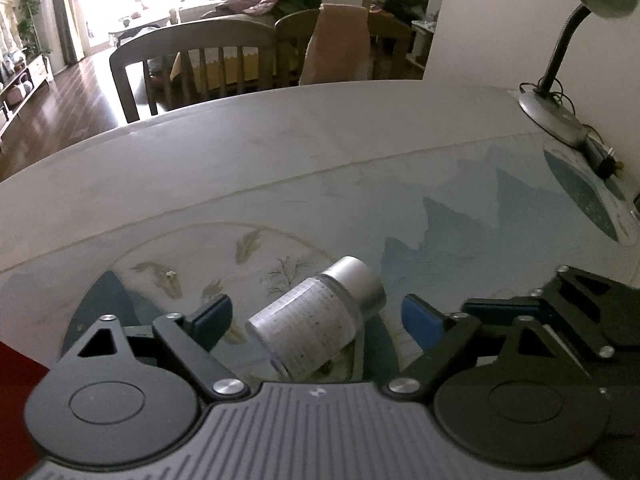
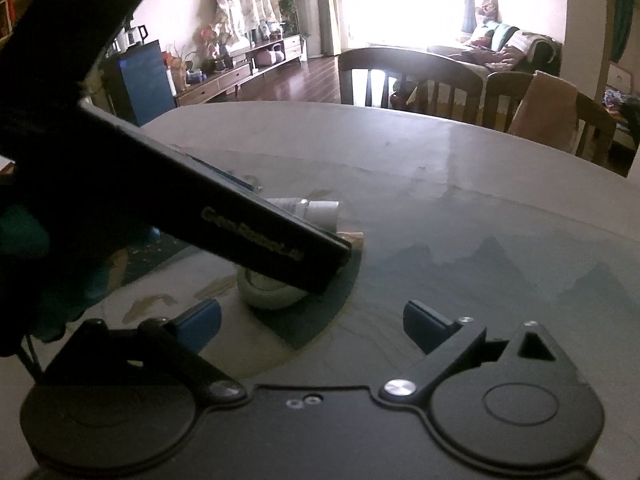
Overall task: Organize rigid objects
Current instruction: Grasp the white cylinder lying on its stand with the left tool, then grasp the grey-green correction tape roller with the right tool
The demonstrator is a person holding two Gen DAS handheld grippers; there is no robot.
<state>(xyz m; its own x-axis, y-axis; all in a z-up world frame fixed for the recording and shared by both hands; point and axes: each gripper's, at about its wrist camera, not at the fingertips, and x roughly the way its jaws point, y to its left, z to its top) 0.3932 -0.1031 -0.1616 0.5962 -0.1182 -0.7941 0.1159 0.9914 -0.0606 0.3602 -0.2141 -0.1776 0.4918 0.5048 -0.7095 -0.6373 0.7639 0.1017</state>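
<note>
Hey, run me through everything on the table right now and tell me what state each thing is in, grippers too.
Bottle: lying on its side, silver cap on, between the left gripper's pads, no contact visible.
Left gripper: open around the bottle.
Right gripper: open, nothing between its pads.
Tube: lying flat, white cap on.
Desk lamp: standing at the table's edge, head raised; lit or not, cannot tell.
Pale round thing: on the table, partly hidden, unclear.

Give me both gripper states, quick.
Left gripper: open, straddling the silver-capped bottle lying on the table, pads not touching.
Right gripper: open, empty.
</note>
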